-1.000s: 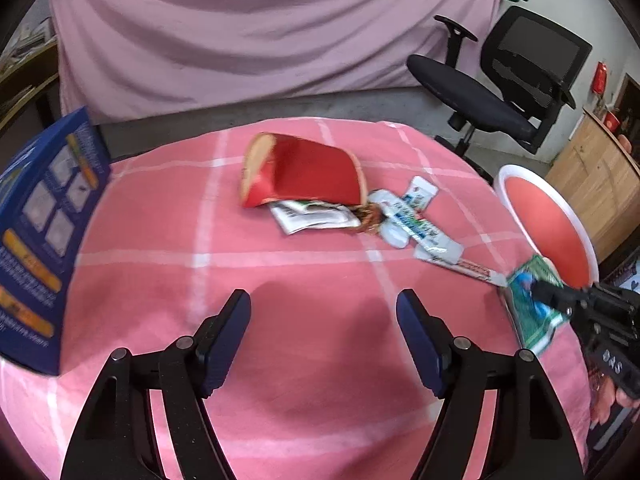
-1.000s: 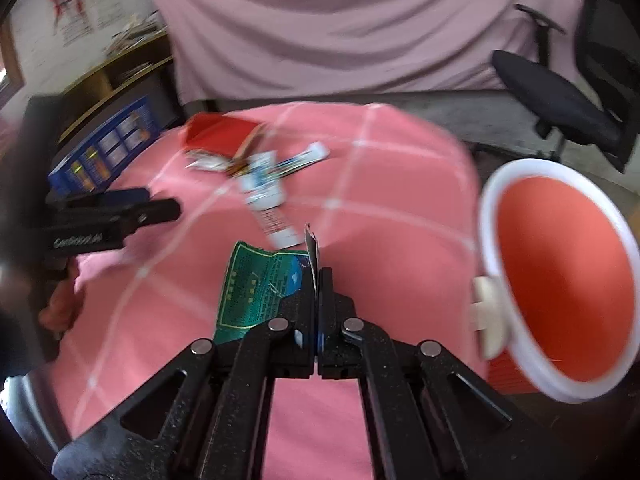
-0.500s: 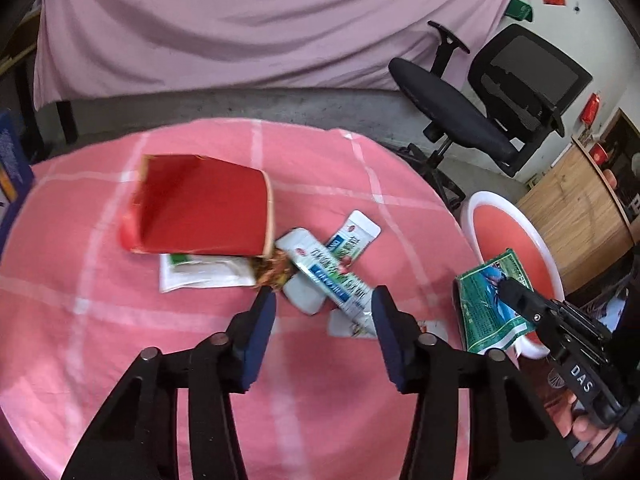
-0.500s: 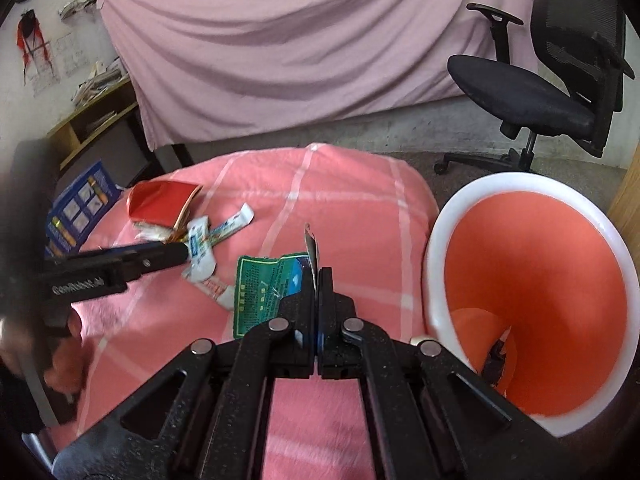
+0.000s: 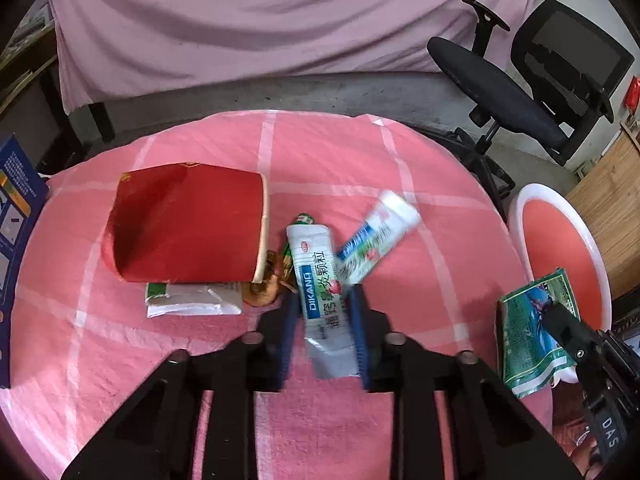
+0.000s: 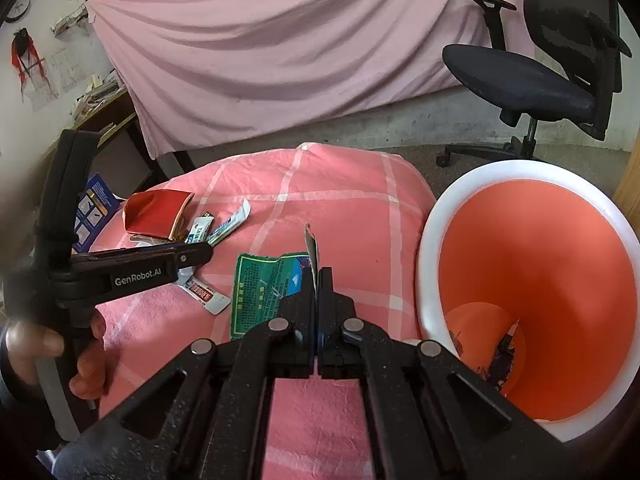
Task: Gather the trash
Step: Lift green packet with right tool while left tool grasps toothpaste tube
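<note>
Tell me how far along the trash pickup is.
Done: some scraps lie at the bottom of the orange bin with the white rim. In hand: the right gripper pinches the green foil packet beside the bin; the left gripper is closing around the white DIKANG sachet. Left: the crushed red paper cup, the second white sachet and the flat white wrapper.

Makeshift office or workroom: swivel chair (image 6: 532,76), pink backdrop sheet (image 6: 280,52), paper-stacked shelf (image 6: 100,100), concrete floor (image 5: 320,92)
</note>
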Available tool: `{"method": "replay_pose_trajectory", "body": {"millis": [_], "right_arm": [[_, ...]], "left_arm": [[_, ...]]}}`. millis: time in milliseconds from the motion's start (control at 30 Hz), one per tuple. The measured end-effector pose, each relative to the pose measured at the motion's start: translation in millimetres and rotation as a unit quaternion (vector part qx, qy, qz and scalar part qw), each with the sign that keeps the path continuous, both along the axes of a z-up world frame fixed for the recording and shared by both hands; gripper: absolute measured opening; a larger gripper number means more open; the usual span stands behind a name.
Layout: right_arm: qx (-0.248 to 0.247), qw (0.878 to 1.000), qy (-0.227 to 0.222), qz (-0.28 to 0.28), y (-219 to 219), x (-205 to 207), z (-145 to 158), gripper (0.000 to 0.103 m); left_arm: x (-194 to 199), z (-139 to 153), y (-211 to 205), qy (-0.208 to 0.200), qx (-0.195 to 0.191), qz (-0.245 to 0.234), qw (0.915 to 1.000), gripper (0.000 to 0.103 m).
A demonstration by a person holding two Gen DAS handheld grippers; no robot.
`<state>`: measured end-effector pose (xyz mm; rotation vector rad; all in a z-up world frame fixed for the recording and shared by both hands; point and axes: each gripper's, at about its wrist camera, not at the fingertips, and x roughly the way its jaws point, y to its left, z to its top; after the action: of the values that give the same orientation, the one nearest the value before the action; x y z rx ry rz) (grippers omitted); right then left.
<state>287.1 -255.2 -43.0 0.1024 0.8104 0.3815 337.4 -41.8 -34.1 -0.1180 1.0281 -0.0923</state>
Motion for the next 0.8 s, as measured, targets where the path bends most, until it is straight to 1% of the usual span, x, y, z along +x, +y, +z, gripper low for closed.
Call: {"method": "replay_pose_trajectory", "body": {"millis": [67,133,200,267,367,400,500,567,667,800], "right_arm": [[0.004,1.0,0.0,0.002,-1,-1,0,0.023],[0.009,1.0,-0.002,0.003,-2,-2,1,0.023],[0.016,1.0,-0.011,0.003,-3,-5,4,0.023],[0.021,0.999,-0.028,0.001,-6,-10,8,0.023],[0.035,0.997,-0.07,-0.006,-11,-22,20,0.023],[0.038,0.996,-0.085,-0.009,-13,-26,24,0.023],[0.049,0.987,-0.154,-0.023,-20,-44,43,0.023],[0.058,0.977,-0.203,-0.035,-25,-59,55,0.023],[0.059,0.956,-0.28,-0.058,-34,-81,72,0.023],[0.051,0.933,-0.342,-0.101,-49,-102,85,0.023]], "left_arm": [[-2,-1,2,-0.002,-0.012,-0.001,0.9999,0.017],[-8,1,6,-0.01,-0.034,0.005,0.9994,0.016],[-17,4,7,-0.024,-0.052,0.005,0.9983,0.016],[-29,11,7,-0.049,-0.06,-0.001,0.997,0.016],[-47,28,2,-0.109,-0.07,-0.017,0.9914,0.016],[-55,37,-1,-0.139,-0.071,-0.025,0.9874,0.016],[-72,57,-14,-0.199,-0.058,-0.046,0.9771,0.016],[-85,71,-25,-0.242,-0.054,-0.06,0.967,0.016],[-100,88,-42,-0.295,-0.053,-0.08,0.9507,0.017],[-117,105,-73,-0.356,-0.048,-0.113,0.9263,0.017]]}}
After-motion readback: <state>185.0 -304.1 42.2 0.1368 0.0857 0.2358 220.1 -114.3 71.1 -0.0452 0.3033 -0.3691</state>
